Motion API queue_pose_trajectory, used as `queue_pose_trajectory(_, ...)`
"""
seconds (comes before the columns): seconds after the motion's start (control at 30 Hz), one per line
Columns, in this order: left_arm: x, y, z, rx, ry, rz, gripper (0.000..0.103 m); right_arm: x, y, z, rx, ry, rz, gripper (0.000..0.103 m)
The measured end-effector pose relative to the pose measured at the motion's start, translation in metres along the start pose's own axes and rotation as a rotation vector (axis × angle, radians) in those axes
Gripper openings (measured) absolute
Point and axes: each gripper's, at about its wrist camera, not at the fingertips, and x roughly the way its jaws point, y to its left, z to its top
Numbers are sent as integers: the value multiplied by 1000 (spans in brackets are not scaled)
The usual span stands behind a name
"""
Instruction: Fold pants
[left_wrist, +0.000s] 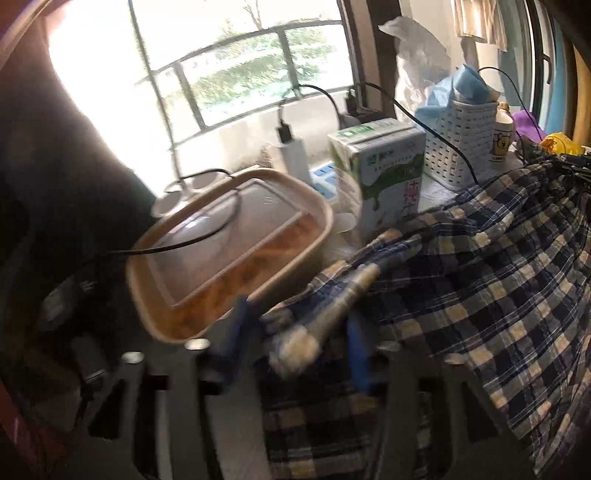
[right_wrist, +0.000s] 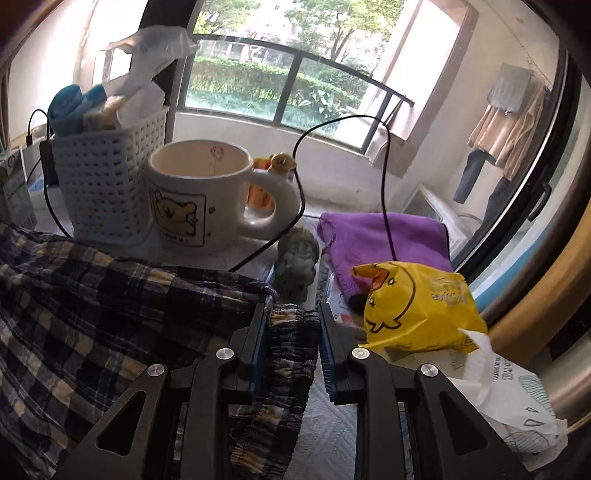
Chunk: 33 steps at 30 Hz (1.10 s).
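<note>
The pants are dark blue, cream and yellow plaid and hang stretched between my two grippers over a cluttered table. My left gripper is shut on a bunched corner of the plaid fabric, blurred by motion. My right gripper is shut on the gathered elastic waistband of the pants, which spread away to the left in the right wrist view.
Close behind the pants stand a lidded food container, a milk carton, a white basket, a bear mug, a purple towel, a yellow duck bag and black cables. A window is behind.
</note>
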Motion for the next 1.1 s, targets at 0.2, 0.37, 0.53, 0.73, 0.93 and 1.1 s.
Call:
queue_pose_trajectory(0.2,-42,6,-22,-23,-32,-15,66,-27,-7,-1,16,-43,50,79)
queue_pose_trajectory(0.37,-67,6,-55,-40,-5,-34,69,-74,-7,-21,-17,-67,106,79)
queue_pose_trajectory(0.53,-87,8,-99,-128,39,-105,71,-125,-9,-62,-36,-39,200,79)
queue_pose_trajectory(0.73,-99,0,-143,-204,90,-200,74,-160,2,-118,-38,25,262,79)
queue_pose_trajectory(0.93,-106,-10,-167,-208,122,-260,74,-168,19,-154,-48,74,291,79)
queue_pose_trajectory(1.1,-106,-22,-176,-193,123,-279,74,-158,28,-169,-28,99,297,60)
